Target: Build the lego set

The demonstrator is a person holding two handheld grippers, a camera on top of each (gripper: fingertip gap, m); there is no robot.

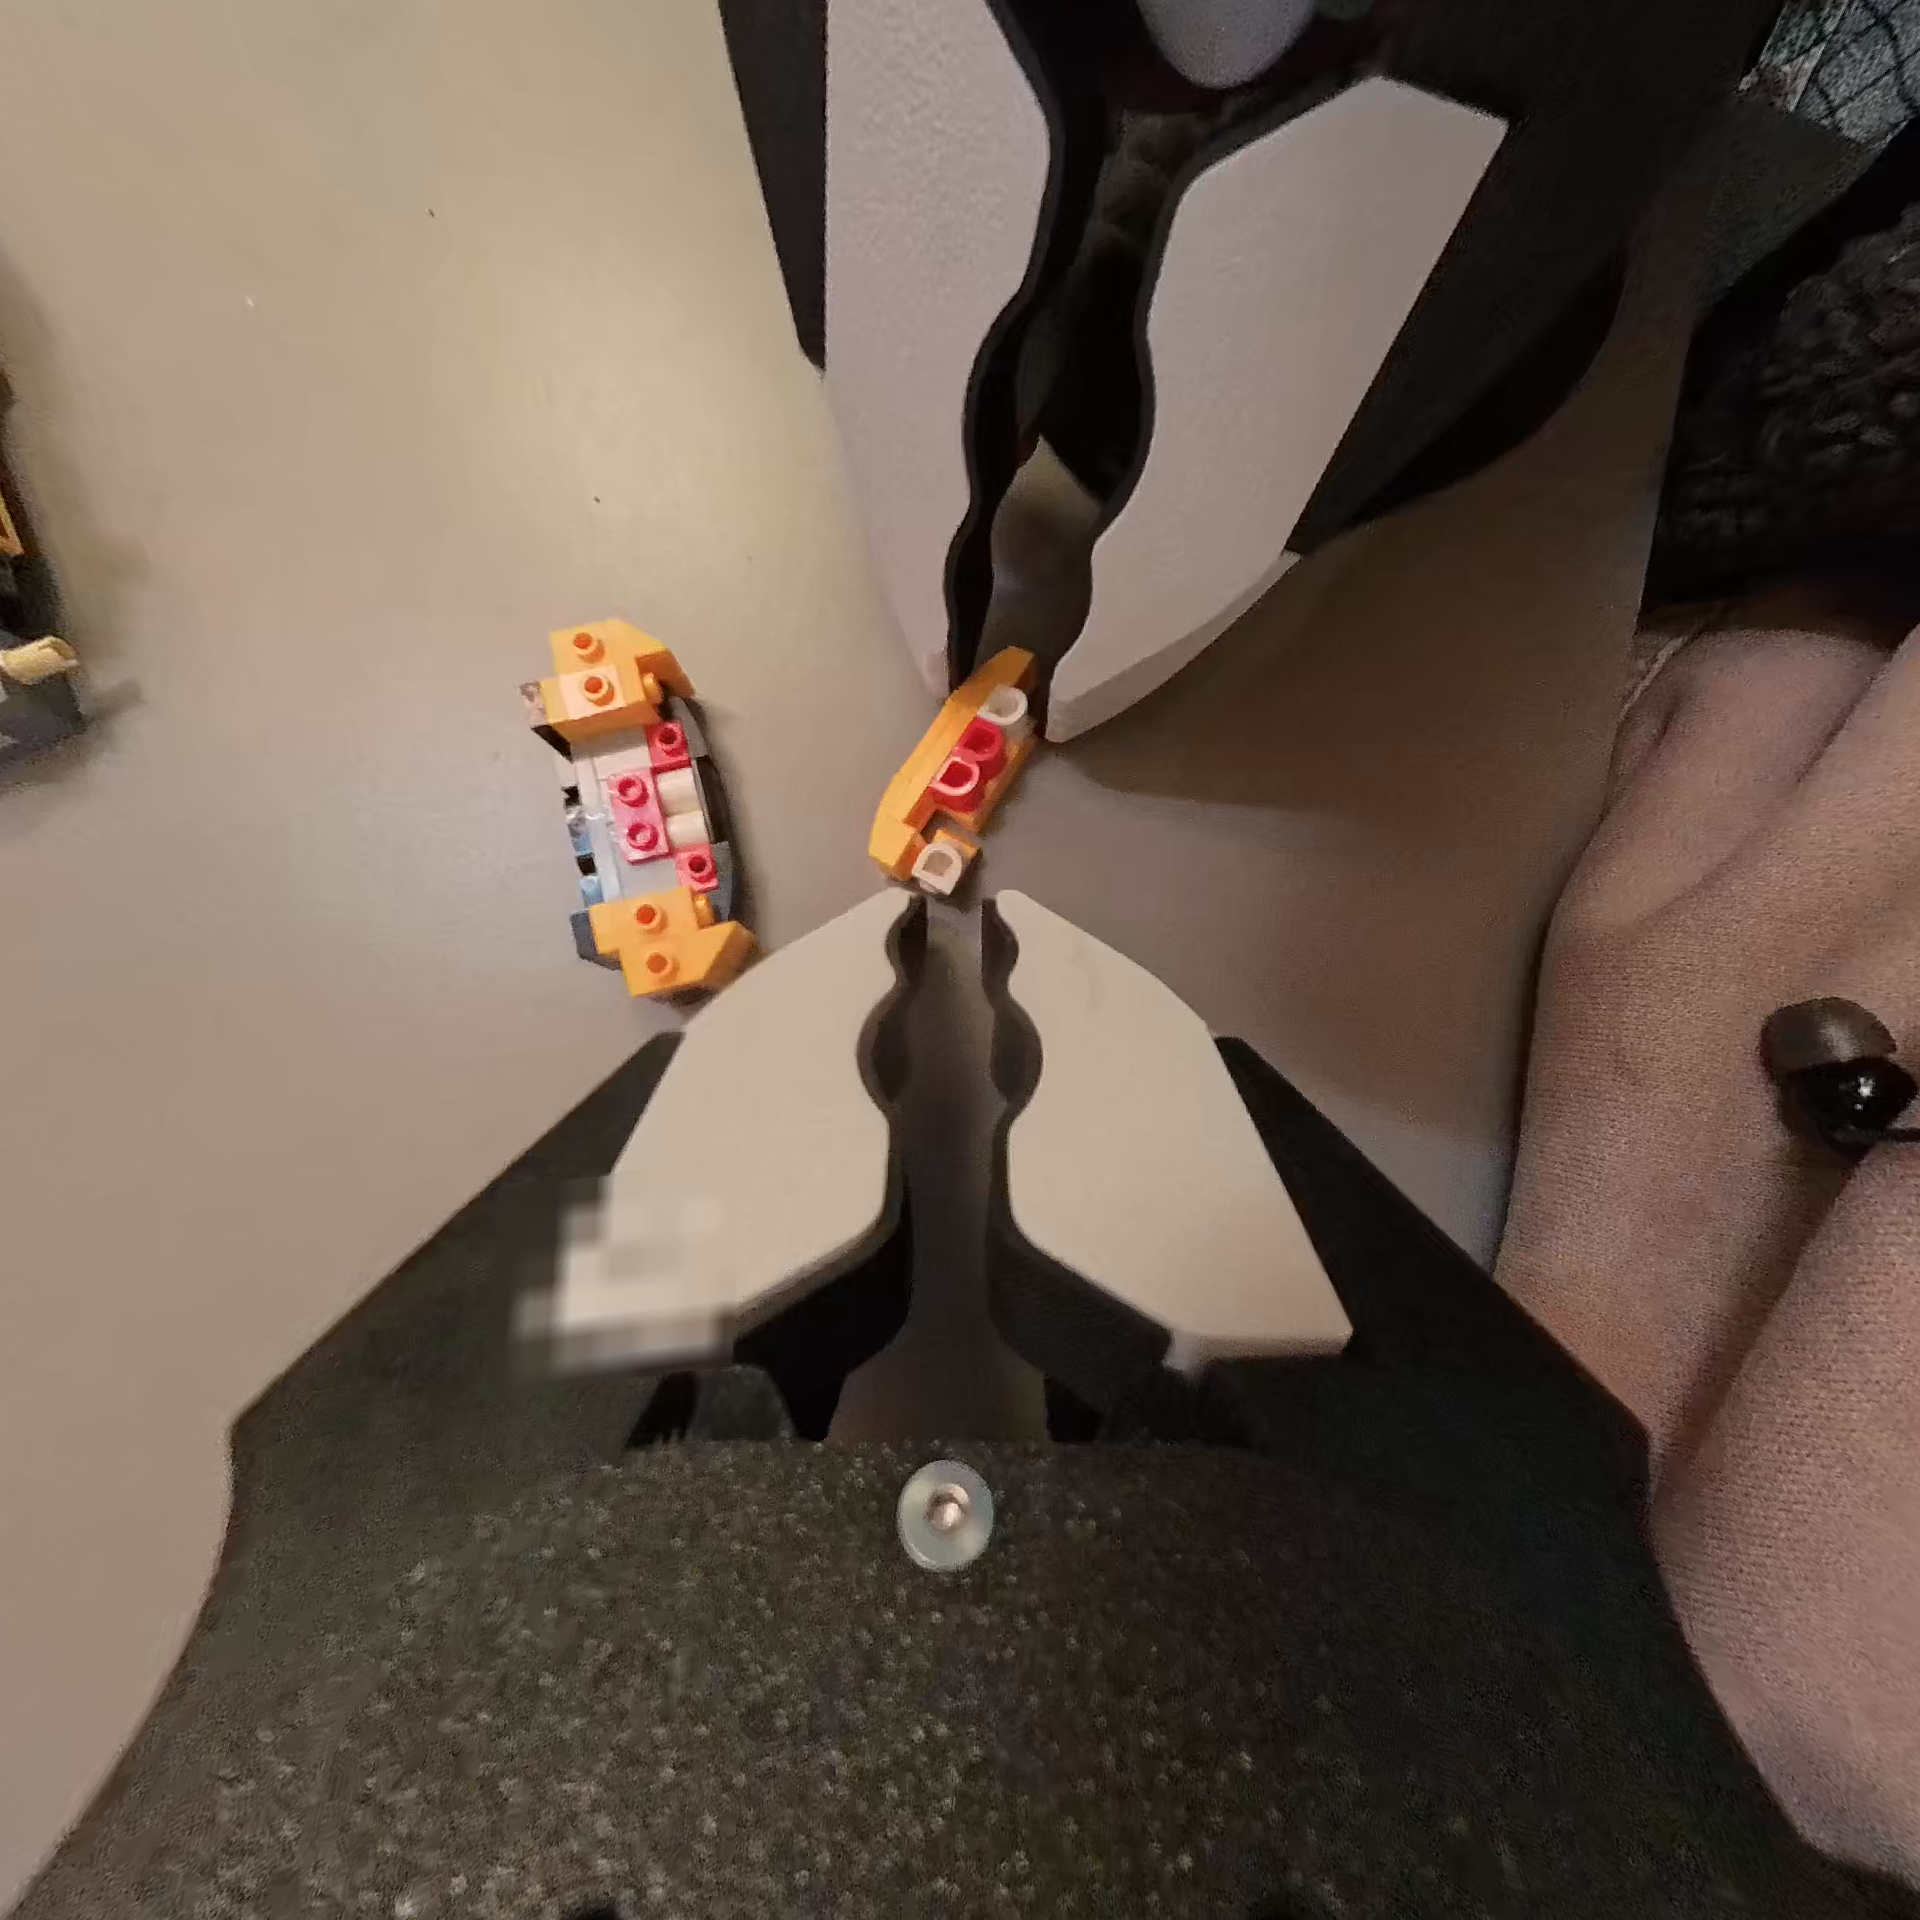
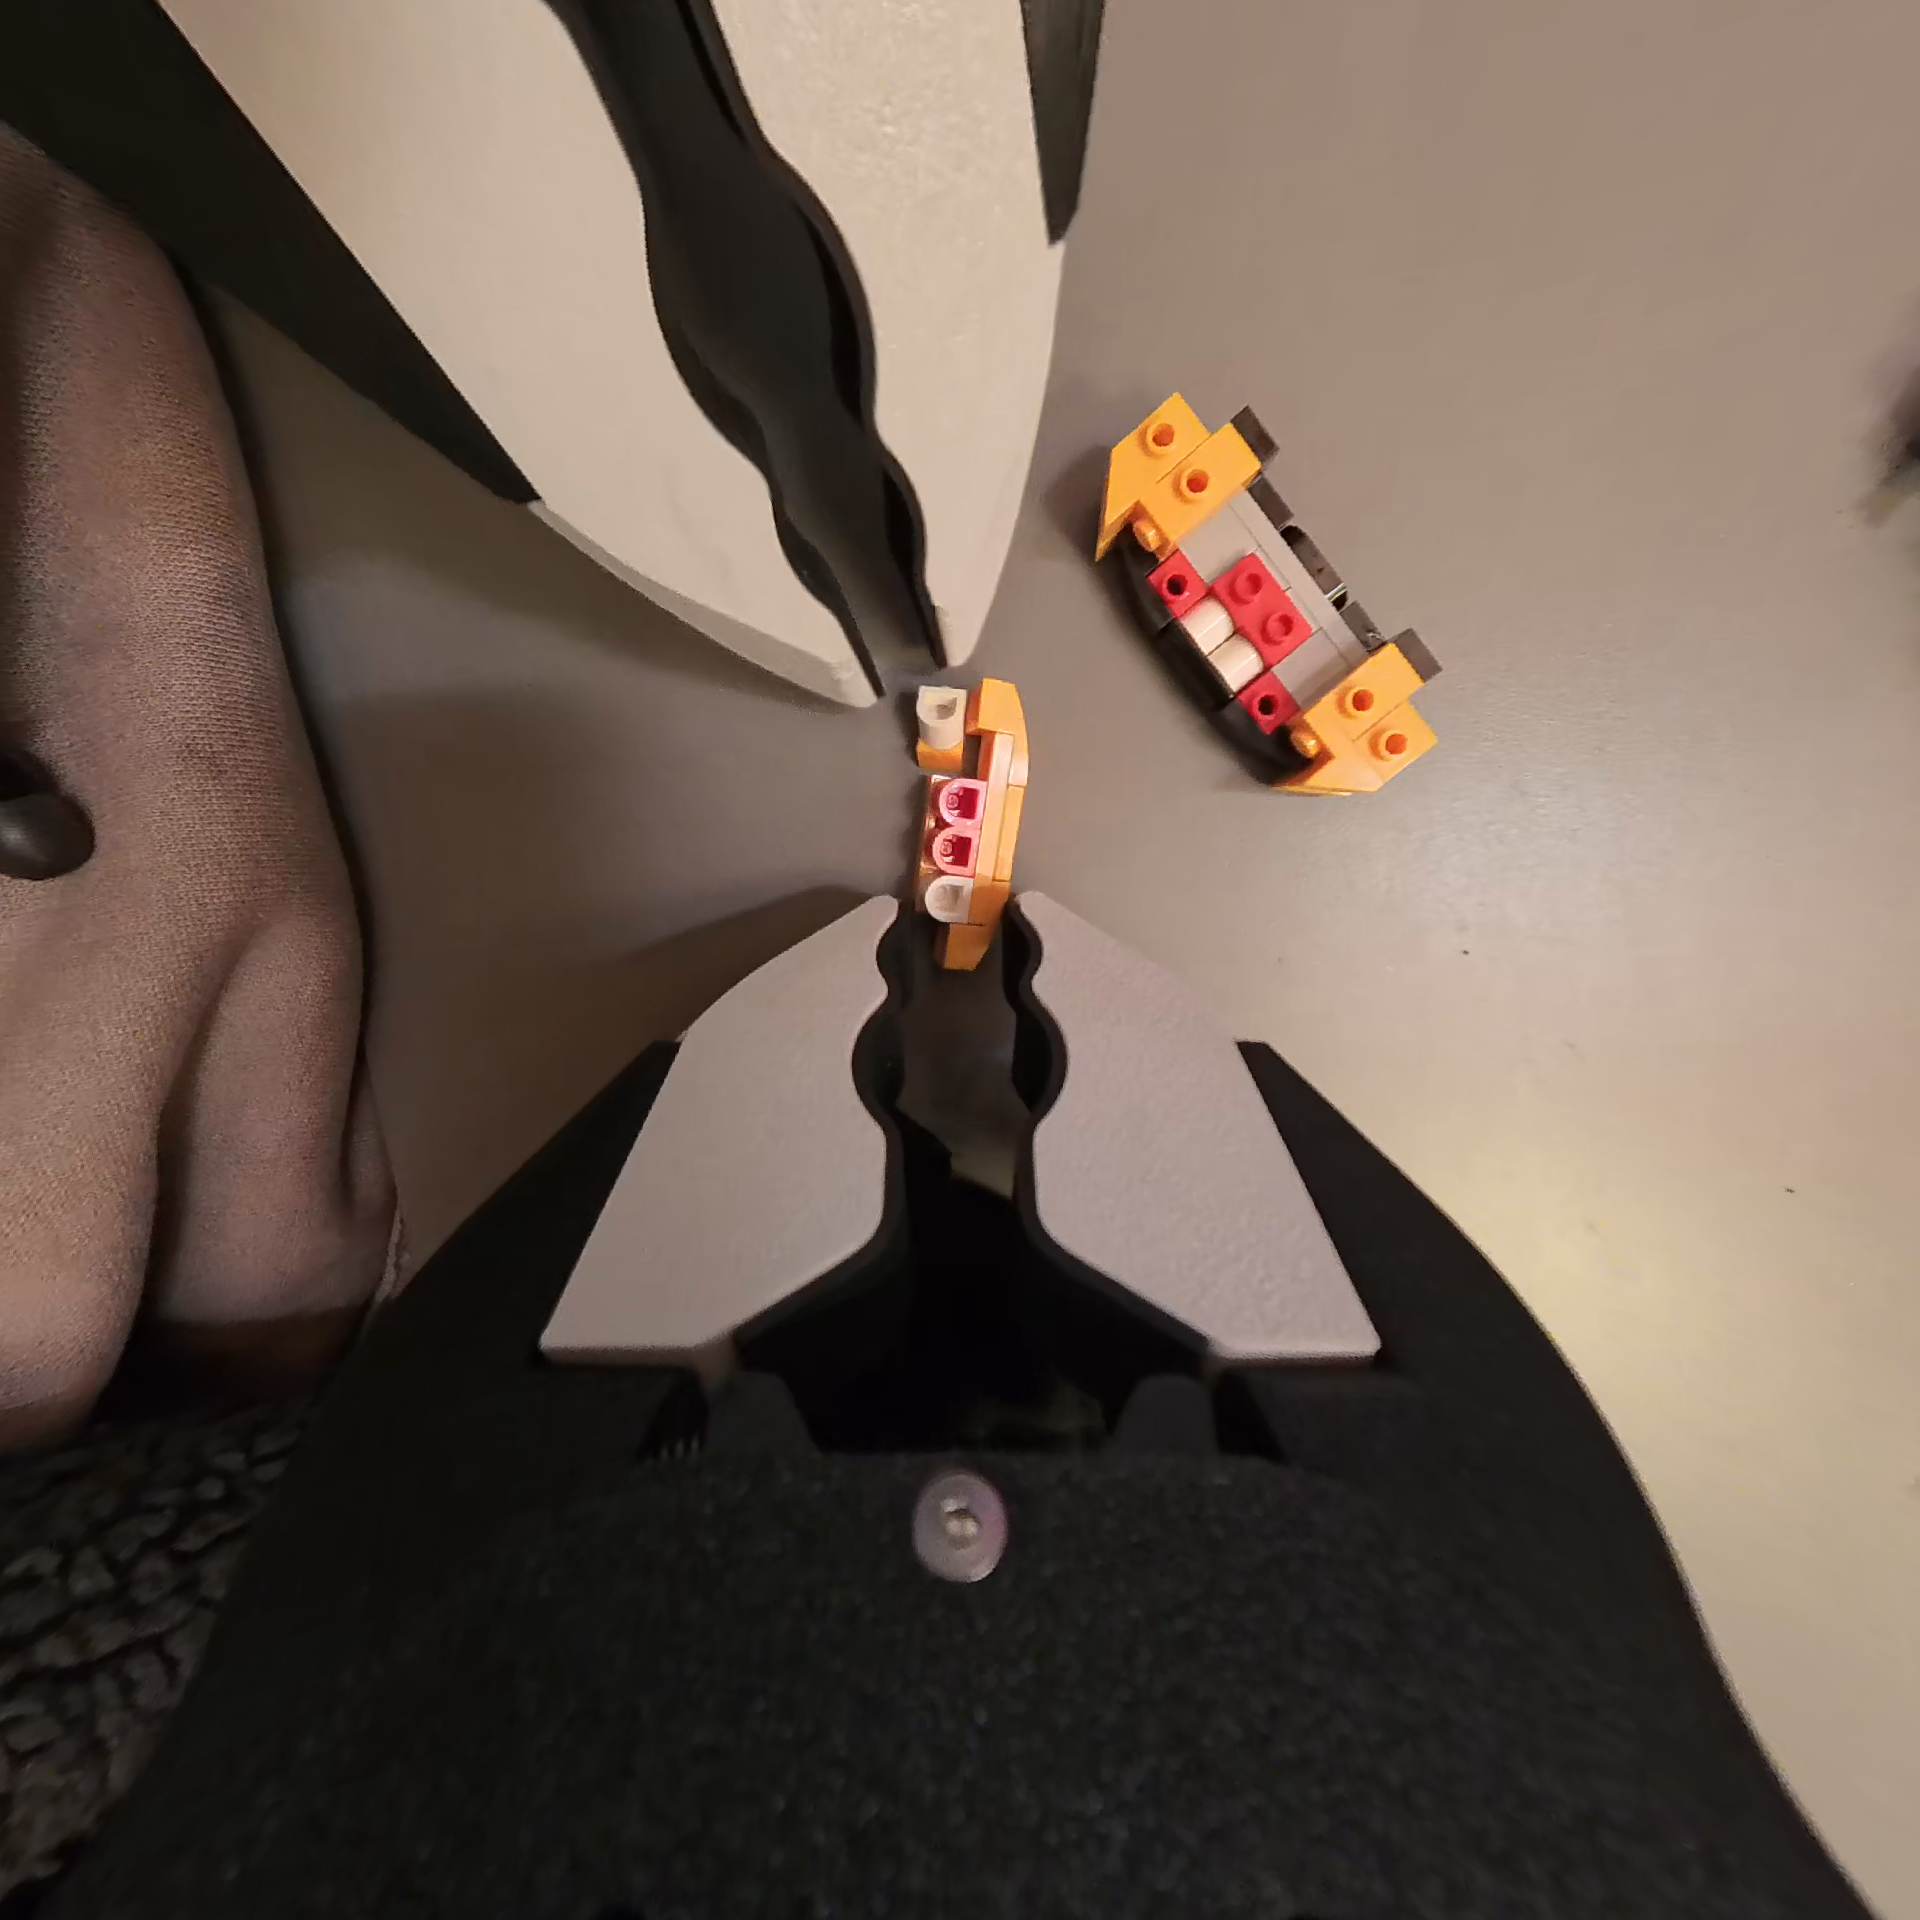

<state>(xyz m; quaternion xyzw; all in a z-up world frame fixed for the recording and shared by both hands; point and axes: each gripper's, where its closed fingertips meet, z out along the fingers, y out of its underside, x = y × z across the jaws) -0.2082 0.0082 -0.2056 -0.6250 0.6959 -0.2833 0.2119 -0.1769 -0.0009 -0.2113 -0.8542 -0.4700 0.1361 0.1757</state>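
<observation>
The right gripper (image 2: 951, 914) pinches one end of a small orange curved lego piece (image 2: 977, 821), held above the table (image 2: 1558, 1039). The left gripper (image 1: 951, 904) meets the piece's other end, fingers narrowly parted; whether it grips, I cannot tell. Just beside them lies the larger orange-and-grey lego assembly (image 2: 1262, 597), apart, on bare table. A gloved hand (image 1: 1714, 1039) crowds the other side

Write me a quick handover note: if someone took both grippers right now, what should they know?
Left gripper: closed on one end of the small orange piece.
Right gripper: closed on its other end, so both hold it above the table.
The larger orange, red and grey assembly lies on the table, untouched.
Done: two sub-builds exist.
Left: probably joining them; I can't tell what else.
</observation>
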